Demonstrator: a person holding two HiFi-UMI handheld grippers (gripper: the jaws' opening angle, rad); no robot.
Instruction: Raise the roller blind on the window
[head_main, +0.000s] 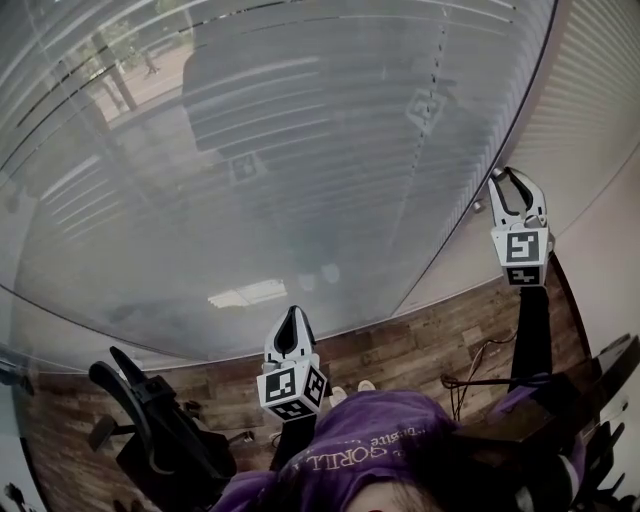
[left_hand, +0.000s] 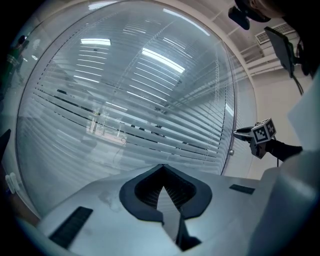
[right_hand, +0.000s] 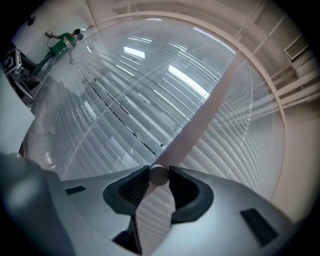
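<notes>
The slatted blind (head_main: 300, 150) hangs lowered behind the large window pane, its slats roughly level. My right gripper (head_main: 507, 176) is raised against the pale window frame (head_main: 470, 245) at the pane's right edge. In the right gripper view, my right gripper (right_hand: 159, 174) is shut on a small round grey knob (right_hand: 159, 175) on that frame, both pads touching it. My left gripper (head_main: 293, 315) is lower, in front of the glass, shut and empty (left_hand: 162, 169). From the left gripper view the right gripper (left_hand: 241, 133) is seen at the frame.
A small round stud (head_main: 478, 207) sits on the frame just below the right gripper. A second slatted panel (head_main: 590, 90) lies right of the frame. A black office chair (head_main: 150, 420) stands at lower left on the wood floor (head_main: 430, 340), with a cable (head_main: 480, 355).
</notes>
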